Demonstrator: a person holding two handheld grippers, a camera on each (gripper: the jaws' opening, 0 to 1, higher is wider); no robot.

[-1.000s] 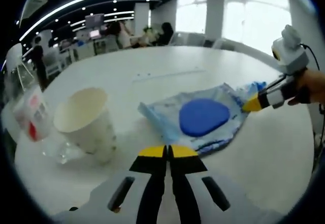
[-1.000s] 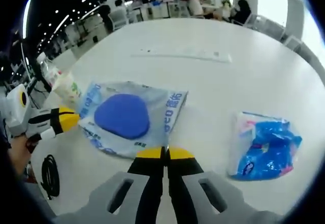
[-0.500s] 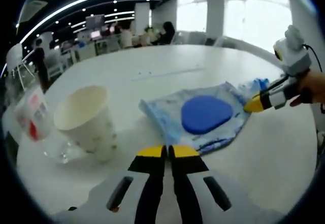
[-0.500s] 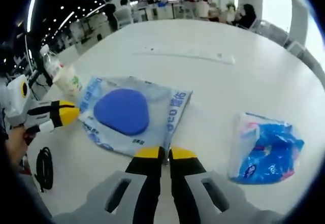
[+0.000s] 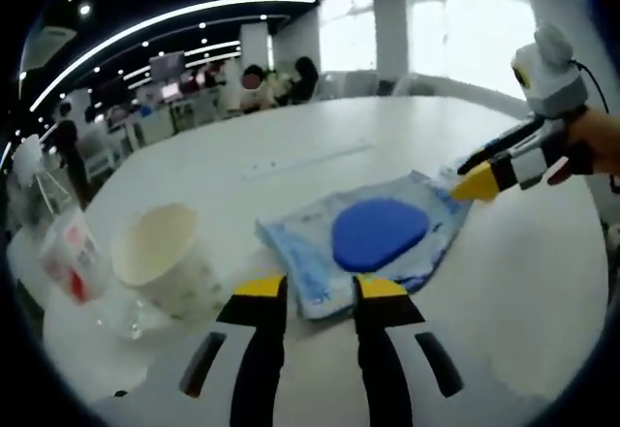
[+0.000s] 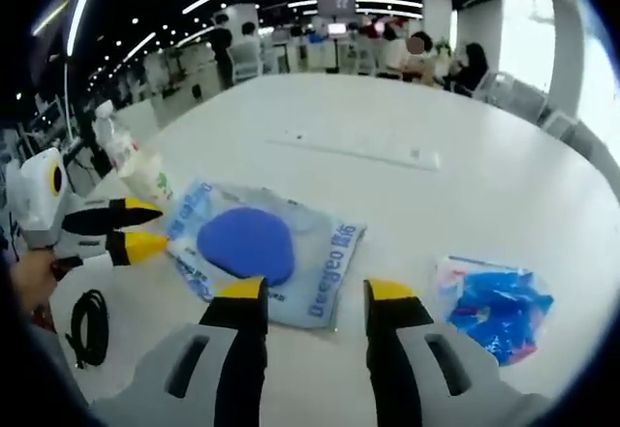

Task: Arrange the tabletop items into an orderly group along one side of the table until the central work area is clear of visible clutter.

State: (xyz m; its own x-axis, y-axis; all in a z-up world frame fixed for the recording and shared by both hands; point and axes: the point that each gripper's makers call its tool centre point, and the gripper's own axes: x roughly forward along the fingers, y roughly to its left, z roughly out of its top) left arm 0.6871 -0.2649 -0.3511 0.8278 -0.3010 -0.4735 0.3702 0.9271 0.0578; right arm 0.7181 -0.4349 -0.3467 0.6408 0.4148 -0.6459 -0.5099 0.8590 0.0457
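both grippers' jaws, pressed together half a second ago, are now parted. in the left gripper view the left gripper (image 5: 318,289) is held wide apart just short of the near edge of the flat plastic pouch (image 5: 366,245), whose blue round patch is seen at its middle; nothing is held between the jaws. a paper cup (image 5: 167,264) is stood upright to the left of the pouch, apart from it, and a clear packet with red print (image 5: 73,258) is placed beyond the cup near the table edge. the right gripper (image 5: 481,172) is seen at the pouch's far right corner, jaws spread.

in the right gripper view the right gripper (image 6: 317,295) is spread over the pouch's (image 6: 260,254) near edge, empty. a crumpled blue wrapper (image 6: 494,304) is lain to the right, well apart from the pouch. the left gripper (image 6: 143,229) is held open at the pouch's left edge, with a bottle (image 6: 129,164) beyond it. the white table (image 6: 407,117) is left broad and bare past the pouch, crossed only by a thin strip (image 6: 363,149).
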